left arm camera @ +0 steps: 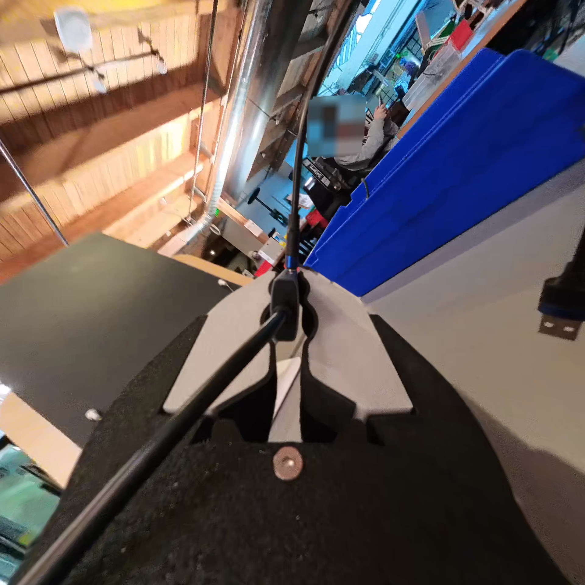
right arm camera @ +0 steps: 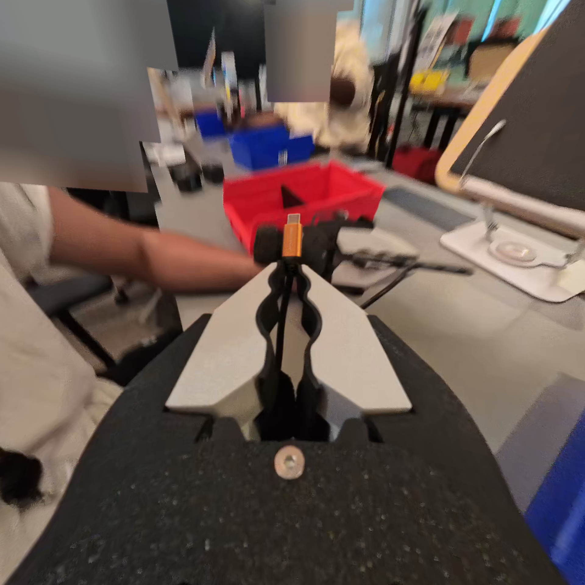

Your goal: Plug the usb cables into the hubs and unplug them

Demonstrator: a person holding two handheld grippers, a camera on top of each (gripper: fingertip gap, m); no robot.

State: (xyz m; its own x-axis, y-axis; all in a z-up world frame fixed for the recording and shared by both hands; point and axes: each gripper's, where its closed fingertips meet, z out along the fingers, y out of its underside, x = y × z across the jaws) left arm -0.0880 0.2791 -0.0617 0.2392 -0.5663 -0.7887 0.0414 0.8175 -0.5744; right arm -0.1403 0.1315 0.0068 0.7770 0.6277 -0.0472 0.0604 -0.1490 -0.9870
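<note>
In the left wrist view my left gripper is shut on a black cable plug. One black cable runs back from it toward the lower left, and another black cable rises from the tips. A USB plug with a blue and black body hangs at the right, above the grey table. In the right wrist view my right gripper is shut on a thin black cable just below its orange connector, which sticks out past the tips with its metal end up.
A blue bin stands on the table in the left wrist view, a black panel at the left. In the right wrist view a red bin, a person's forearm, a black device, a white tray and a blue bin corner.
</note>
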